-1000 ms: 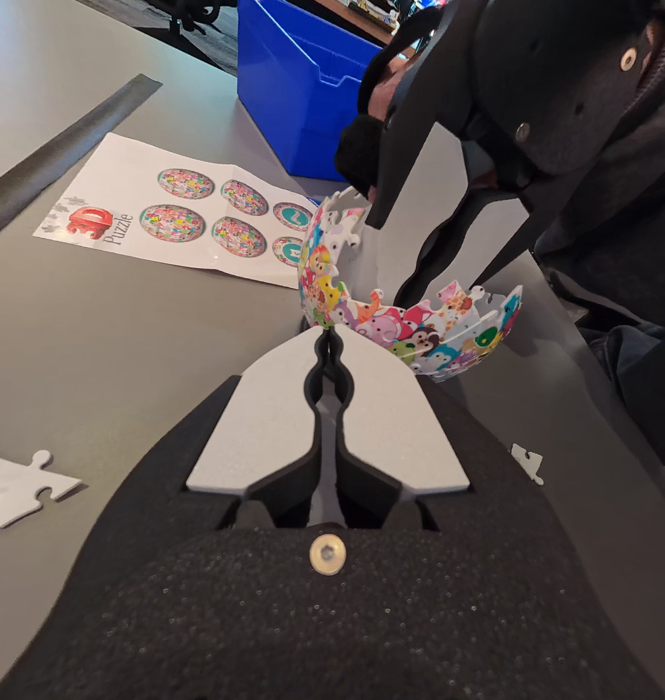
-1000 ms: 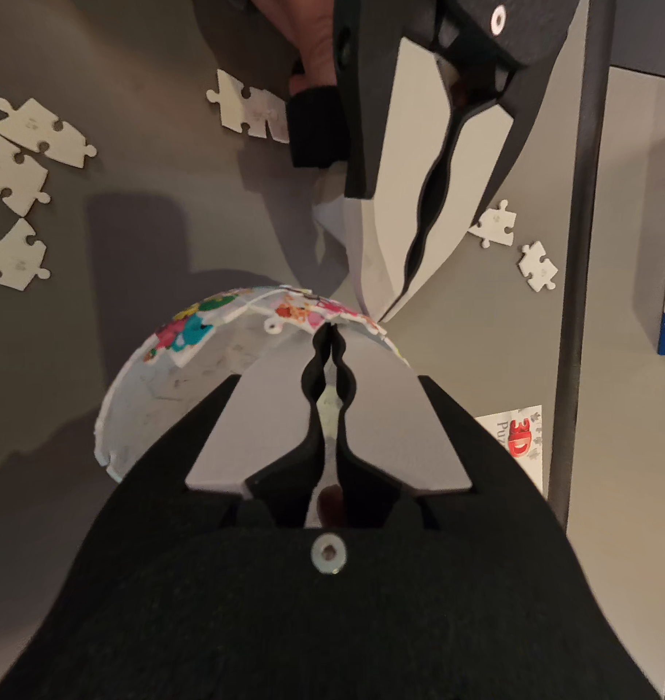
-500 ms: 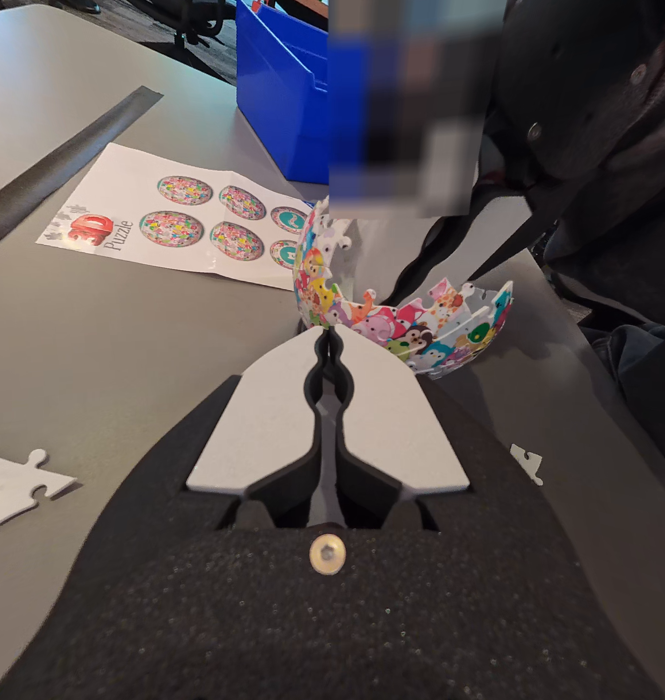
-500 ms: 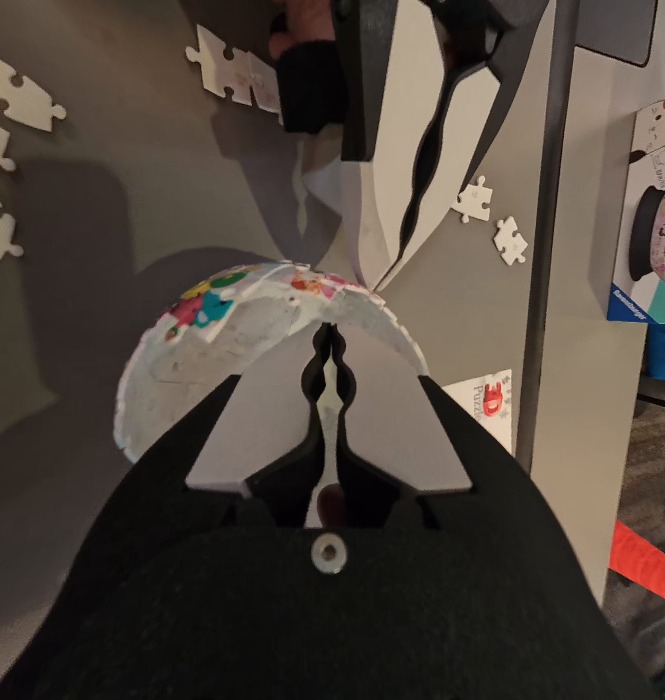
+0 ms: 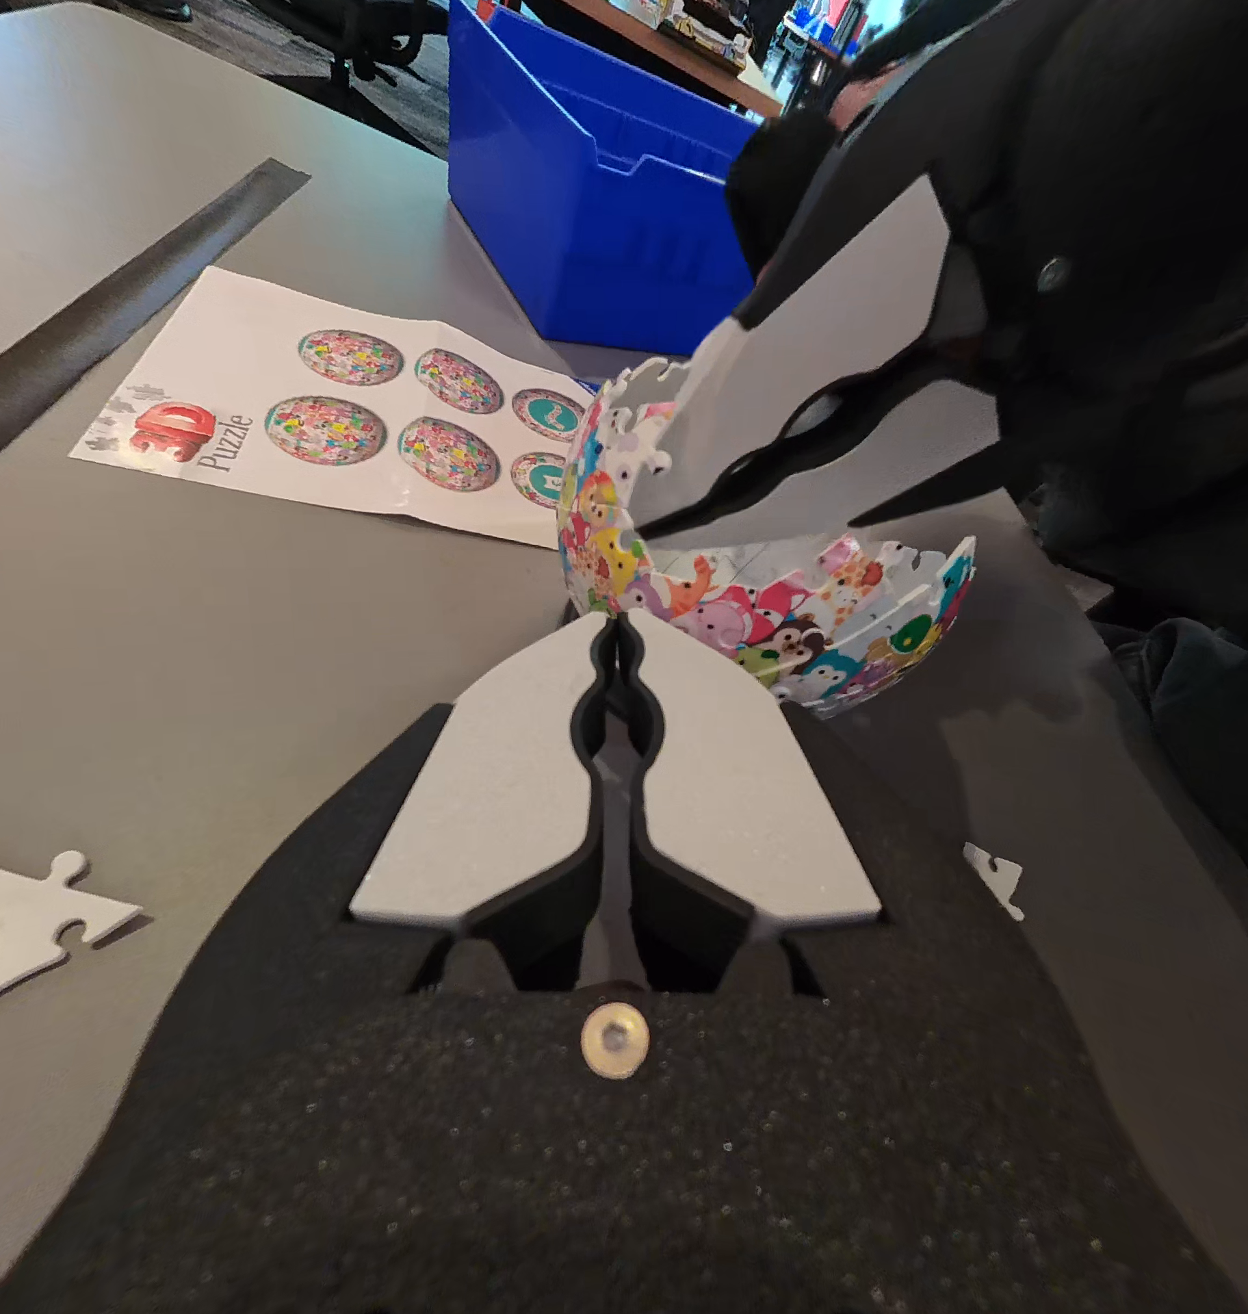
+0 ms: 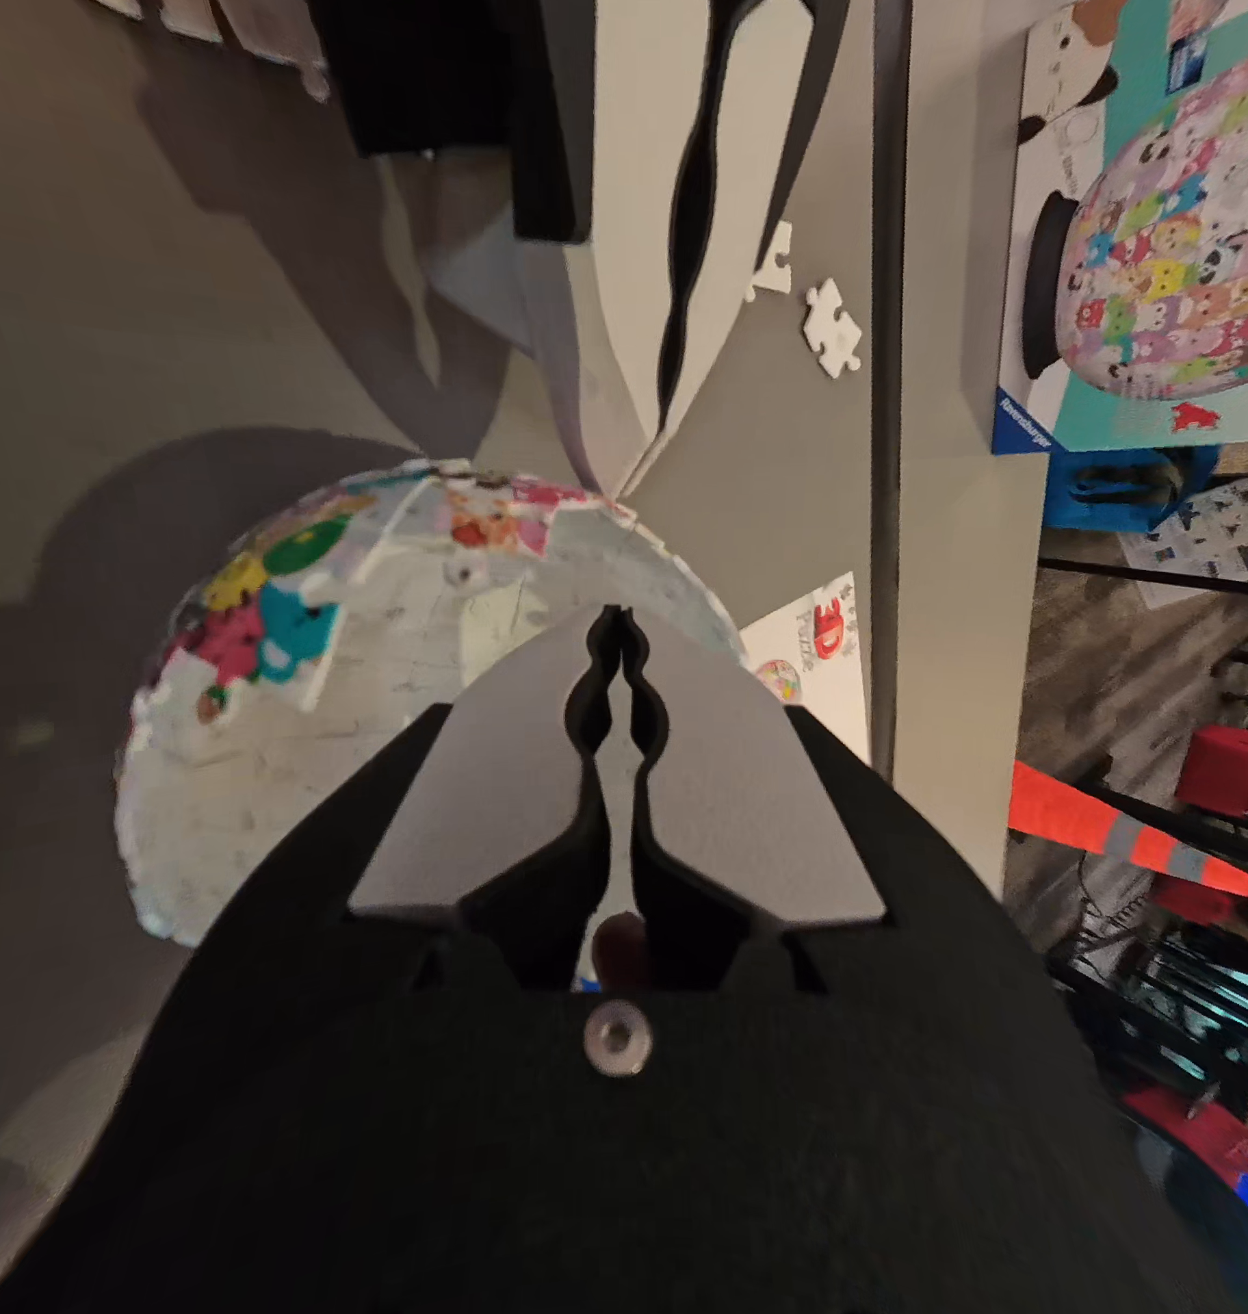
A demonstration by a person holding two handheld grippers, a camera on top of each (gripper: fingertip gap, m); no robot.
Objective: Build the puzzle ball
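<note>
You steady the half-built ball (image 5: 763,604): left gripper (image 5: 617,622) pinches its 9 o'clock rim, right gripper (image 6: 617,613) pressed together inside; next, fetch a loose piece (image 6: 831,327).

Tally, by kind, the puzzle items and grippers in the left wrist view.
Loose puzzle pieces: 2
Partly built puzzle ball: 1
Instruction sheet: 1
Grippers: 2, left gripper and right gripper
Total: 6

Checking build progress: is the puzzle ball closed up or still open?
Still open. The puzzle ball is a partial shell with jagged edges, and its white inside shows.
</note>
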